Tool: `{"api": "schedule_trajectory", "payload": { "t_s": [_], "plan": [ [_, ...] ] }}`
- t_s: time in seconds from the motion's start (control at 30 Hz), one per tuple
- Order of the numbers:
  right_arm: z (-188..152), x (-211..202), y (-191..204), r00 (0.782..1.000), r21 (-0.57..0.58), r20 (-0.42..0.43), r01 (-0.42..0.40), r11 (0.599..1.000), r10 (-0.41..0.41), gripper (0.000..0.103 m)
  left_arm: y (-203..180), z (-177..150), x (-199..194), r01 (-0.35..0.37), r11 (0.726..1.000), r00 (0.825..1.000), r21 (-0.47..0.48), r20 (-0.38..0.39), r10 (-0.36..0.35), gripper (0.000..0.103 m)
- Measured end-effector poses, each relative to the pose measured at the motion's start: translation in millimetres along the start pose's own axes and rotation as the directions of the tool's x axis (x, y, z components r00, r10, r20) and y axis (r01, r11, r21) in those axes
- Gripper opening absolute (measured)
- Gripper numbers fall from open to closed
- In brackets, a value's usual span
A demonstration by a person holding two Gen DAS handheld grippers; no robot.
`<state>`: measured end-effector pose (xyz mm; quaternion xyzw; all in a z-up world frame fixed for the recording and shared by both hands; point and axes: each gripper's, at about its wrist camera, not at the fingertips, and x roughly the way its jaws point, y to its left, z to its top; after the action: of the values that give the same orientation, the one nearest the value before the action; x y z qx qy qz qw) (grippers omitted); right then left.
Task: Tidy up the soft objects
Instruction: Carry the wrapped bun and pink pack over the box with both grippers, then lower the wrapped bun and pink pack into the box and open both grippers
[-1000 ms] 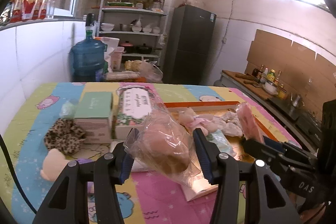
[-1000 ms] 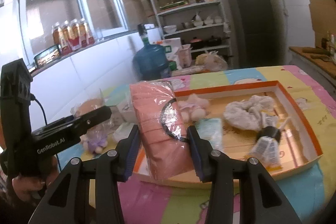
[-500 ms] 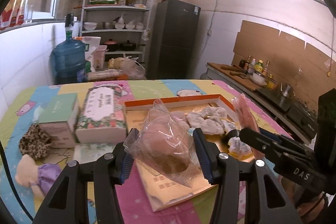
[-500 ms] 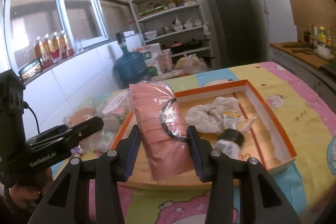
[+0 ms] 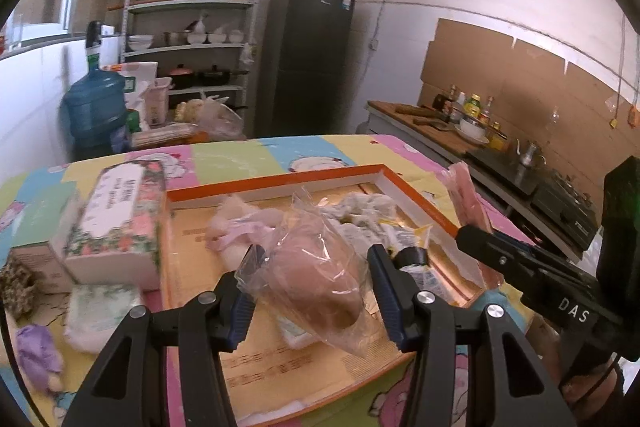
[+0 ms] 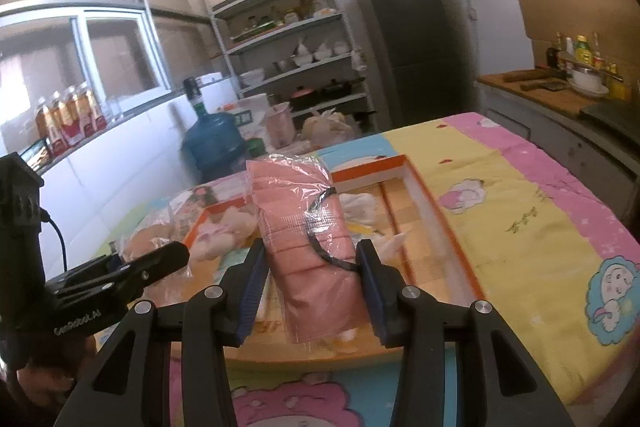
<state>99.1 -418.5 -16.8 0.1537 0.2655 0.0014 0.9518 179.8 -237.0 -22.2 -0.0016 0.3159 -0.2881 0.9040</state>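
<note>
L gripper [image 5: 312,267] is clamped on a clear bag [image 5: 316,275] w/ a soft pinkish lump inside, held above the near half of the orange-rimmed tray [image 5: 280,183]. R gripper [image 6: 310,267] is clamped on a pink wrapped pack [image 6: 308,239] w/ a black hair tie under the film, held above the tray's near edge. Both items are off the surface, not yet set down.

Already in the tray: a pale plush at 10 o'clock, a white fluffy cloth [image 5: 360,207] at 1 o'clock, a black-capped tube [image 5: 412,259] at 3 o'clock. Outside it, at 9 o'clock: floral tissue box [image 5: 116,223], a leopard scrunchie [image 5: 16,287] and a purple soft toy [image 5: 36,351] by the table edge.

Risks, as I judge them:
- Bag film is slick and loose; pads grip mostly plastic, so the lump could slide out the bottom if tilted more.
- Both hands over the same tray at once: grippers may knock each other, or one load lands on the other.
- Dropping the bag onto the tube could roll it or push it against the rim.
- Pack is tall and hangs low; its bottom may catch the tray's near rim on the way in.

Writing: "DAS" on R gripper's body as seen from L cam; "GenRobot.AI" on L gripper as seen from R cam. Tissue box and tray base carry print, too blurred to read.
</note>
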Motion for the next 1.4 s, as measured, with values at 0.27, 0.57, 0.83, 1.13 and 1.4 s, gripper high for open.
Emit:
{"api": "schedule_trajectory", "payload": {
  "t_s": [0.27, 0.57, 0.83, 1.13, 1.4],
  "plan": [
    [-2, 6, -24, 0.999, 0.03, -0.02, 0.041, 0.999, -0.04, 0.046, -22, 3, 32, 0.06, 0.998, 0.997, 0.022, -0.043, -0.059, 0.053],
    [-2, 19, -39, 0.998, 0.045, -0.04, 0.052, 0.998, -0.05, 0.046, -31, 5, 57, 0.078, 0.997, 0.994, 0.03, -0.078, -0.076, 0.053],
    [-4, 30, -45, 0.997, 0.049, -0.065, 0.046, 0.998, -0.043, 0.046, -34, 3, 78, 0.092, 0.995, 0.988, 0.022, -0.129, -0.089, 0.053],
    [-6, 42, -49, 0.995, 0.057, -0.094, 0.043, 0.997, -0.037, 0.046, -26, 2, 85, 0.113, 0.993, 0.982, -0.023, -0.147, -0.115, 0.054],
    [-8, 43, -51, 0.996, 0.062, -0.083, 0.026, 0.998, -0.021, 0.05, -20, 1, 86, 0.14, 0.988, 0.975, -0.059, -0.165, -0.148, 0.063]
  ]
}}
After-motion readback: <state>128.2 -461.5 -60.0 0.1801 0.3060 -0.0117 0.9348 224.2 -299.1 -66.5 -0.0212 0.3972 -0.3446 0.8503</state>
